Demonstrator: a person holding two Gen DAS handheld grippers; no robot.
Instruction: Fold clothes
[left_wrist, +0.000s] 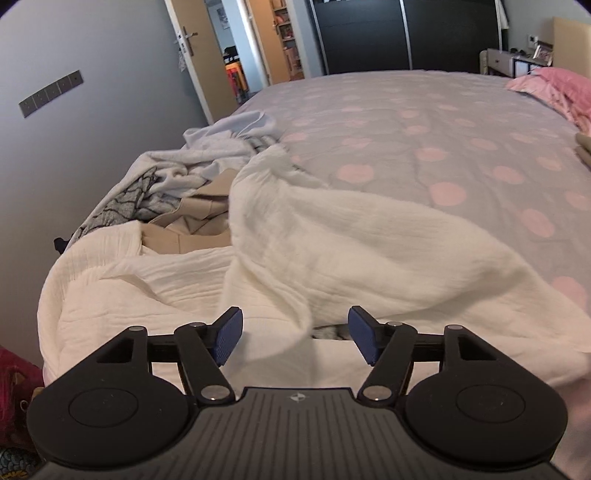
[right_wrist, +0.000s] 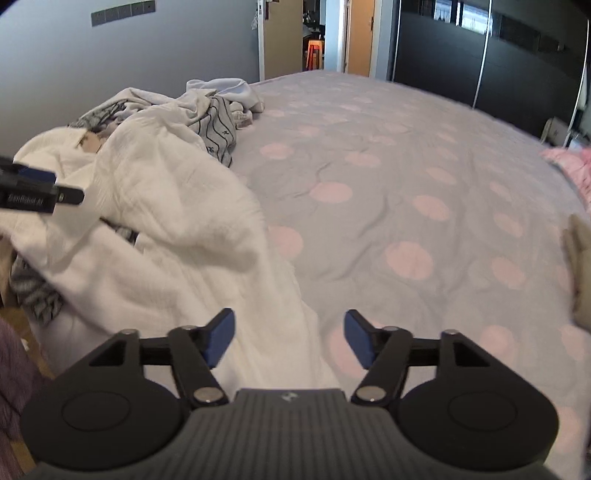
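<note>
Left gripper & right gripper: black linkage arms, silver pivot screws, blue ribbed pads. Ribbed grey housing w/ small logo, bottom centre of each frame.

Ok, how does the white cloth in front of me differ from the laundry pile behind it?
The white cloth is one plain, crinkled piece spread loosely across the bed edge; the laundry pile is several garments heaped together. The cloth is all white, while the pile mixes grey, beige and black-patterned pieces. The cloth lies nearest the tongs; the pile sits farther back. Both are unfolded and rumpled.
</note>
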